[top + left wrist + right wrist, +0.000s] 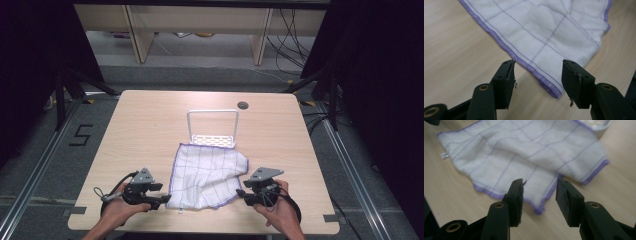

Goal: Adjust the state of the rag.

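White cotton cloth with purple grid lines and purple hem [207,175], rumpled on the wooden table [150,130] between both grippers. Likely light, limp, will drape and slip; best pinched at the hemmed corners. Left gripper [537,75] partly open, near corner between the jaws, unpinched. Right gripper [539,192] partly open over its corner, holding nothing.

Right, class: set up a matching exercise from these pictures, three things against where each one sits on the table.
Things:
1. cloth
2. white rack
3. cable hole

Places:
A. at the table's far edge
B. between the two tools, near the person
C. mid-table, just beyond the cloth

Pairs: 1-B, 2-C, 3-A
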### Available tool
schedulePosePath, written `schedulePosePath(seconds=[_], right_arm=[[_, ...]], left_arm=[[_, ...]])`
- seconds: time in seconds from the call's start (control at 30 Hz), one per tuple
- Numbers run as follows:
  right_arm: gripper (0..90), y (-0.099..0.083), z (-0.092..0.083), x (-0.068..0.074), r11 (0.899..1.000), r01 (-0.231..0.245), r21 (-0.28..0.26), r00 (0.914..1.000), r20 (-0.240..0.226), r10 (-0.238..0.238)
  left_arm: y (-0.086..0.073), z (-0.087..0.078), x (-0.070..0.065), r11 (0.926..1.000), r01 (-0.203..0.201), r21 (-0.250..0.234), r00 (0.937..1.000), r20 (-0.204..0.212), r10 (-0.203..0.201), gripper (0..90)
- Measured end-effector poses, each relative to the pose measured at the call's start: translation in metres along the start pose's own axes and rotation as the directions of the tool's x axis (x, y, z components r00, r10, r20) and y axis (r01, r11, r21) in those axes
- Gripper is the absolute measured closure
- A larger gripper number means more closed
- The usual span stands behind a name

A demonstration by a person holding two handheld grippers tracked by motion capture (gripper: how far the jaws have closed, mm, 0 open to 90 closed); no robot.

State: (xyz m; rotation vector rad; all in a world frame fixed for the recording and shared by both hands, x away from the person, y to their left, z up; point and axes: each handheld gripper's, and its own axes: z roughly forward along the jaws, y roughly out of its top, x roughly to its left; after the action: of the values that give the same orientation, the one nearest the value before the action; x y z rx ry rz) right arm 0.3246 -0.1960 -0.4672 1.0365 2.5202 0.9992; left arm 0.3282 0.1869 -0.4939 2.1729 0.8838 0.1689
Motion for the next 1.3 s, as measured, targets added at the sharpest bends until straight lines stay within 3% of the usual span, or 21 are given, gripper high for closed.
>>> schedulePosePath(seconds=[0.03,0.17,0.23,0.3,0.37,0.47,0.5,0.57,0.7,0.8,0.83,0.87,0.9,0.97,1.0,1.03,1.17,1.23,1.3], right_arm=[[58.4,0.0,0.0,0.0,1.0,0.0,0.0,1.0,0.0,0.0],[58.7,-0.007,0.011,0.008,0.998,0.018,0.058,0.9997,-0.015,-0.017],[59.0,-0.009,0.012,0.008,0.998,0.015,0.062,0.9998,-0.01,-0.015],[59.6,-0.01,0.014,0.006,0.999,0.013,0.048,0.9999,0.005,-0.014],[60.0,-0.01,0.015,0.004,0.998,0.011,0.068,0.9999,0.0,-0.011],[61.2,-0.012,0.022,0.003,0.997,0.01,0.075,0.9999,0.004,-0.01],[63.5,-0.011,0.022,0.003,0.996,-0.002,0.092,1.0,-0.004,0.003],[71.9,-0.011,0.026,0.001,0.996,0.02,0.088,0.9998,-0.003,-0.02],[86.6,-0.007,0.026,0.001,0.994,0.065,0.083,0.9979,-0.009,-0.064],[88.3,-0.005,0.02,0.003,0.994,0.085,0.065,0.9963,-0.011,-0.085],[88.5,-0.005,0.016,0.004,0.994,0.104,0.036,0.9945,-0.016,-0.103],[88.5,-0.003,0.01,0.005,0.993,0.111,0.032,0.9937,-0.021,-0.11],[88.5,-0.003,0.004,0.007,0.993,0.12,0.003,0.9925,-0.021,-0.12],[88.5,-0.003,-0.016,0.013,0.995,0.095,-0.005,0.9953,-0.017,-0.095],[88.5,-0.003,-0.019,0.014,0.993,0.11,-0.032,0.9935,-0.023,-0.111],[88.5,-0.003,-0.029,0.017,0.994,0.106,-0.035,0.9939,-0.027,-0.107],[88.5,-0.01,-0.044,0.03,0.995,0.095,-0.03,0.9946,-0.041,-0.096],[88.5,-0.017,-0.045,0.037,0.994,0.105,-0.036,0.994,-0.028,-0.106],[88.4,-0.024,-0.042,0.04,0.996,0.09,-0.008,0.9952,-0.038,-0.09]], left_arm=[[-0.003,0.003,-0.004,1.0,0.008,0.002,0.9999,0.008,-0.008,44.1],[-0.006,0.01,-0.014,0.999,-0.026,0.037,0.9994,0.025,0.025,45.5],[-0.006,0.012,-0.016,0.9974,-0.053,0.049,0.9983,0.028,0.051,46.3],[-0.005,0.016,-0.018,0.9976,-0.053,0.045,0.9985,0.012,0.052,47.4],[-0.005,0.019,-0.02,0.9965,-0.069,0.048,0.9974,0.023,0.068,48.7],[-0.003,0.02,-0.02,0.9909,-0.11,0.077,0.9939,0.015,0.109,52.8],[-0.003,0.021,-0.02,0.9921,-0.104,0.071,0.9946,0.012,0.103,55.6],[-0.001,0.022,-0.022,0.9884,-0.133,0.073,0.9911,0.009,0.133,63.7],[0.003,0.021,-0.026,0.9733,-0.212,0.089,0.9772,0.011,0.212,80.6],[0.006,0.014,-0.029,0.9738,-0.218,0.062,0.9758,0.021,0.218,82.0],[0.007,0.01,-0.03,0.9767,-0.21,0.043,0.9772,0.038,0.209,82.1],[0.009,0.004,-0.029,0.974,-0.224,0.034,0.974,0.045,0.222,82.1],[0.01,-0.001,-0.029,0.9769,-0.212,0.025,0.9762,0.052,0.211,82.1],[0.012,-0.011,-0.029,0.9829,-0.184,-0.008,0.9799,0.077,0.184,82.0],[0.012,-0.017,-0.029,0.9842,-0.175,-0.023,0.9794,0.098,0.177,81.9],[0.011,-0.02,-0.03,0.9875,-0.155,-0.026,0.9811,0.112,0.157,81.9],[0.004,-0.026,-0.037,0.9906,-0.136,-0.015,0.9767,0.166,0.137,81.6],[-0.001,-0.026,-0.04,0.9906,-0.137,0.005,0.9763,0.17,0.134,81.2],[-0.005,-0.021,-0.04,0.9904,-0.137,0.021,0.9764,0.172,0.131,80.7]])
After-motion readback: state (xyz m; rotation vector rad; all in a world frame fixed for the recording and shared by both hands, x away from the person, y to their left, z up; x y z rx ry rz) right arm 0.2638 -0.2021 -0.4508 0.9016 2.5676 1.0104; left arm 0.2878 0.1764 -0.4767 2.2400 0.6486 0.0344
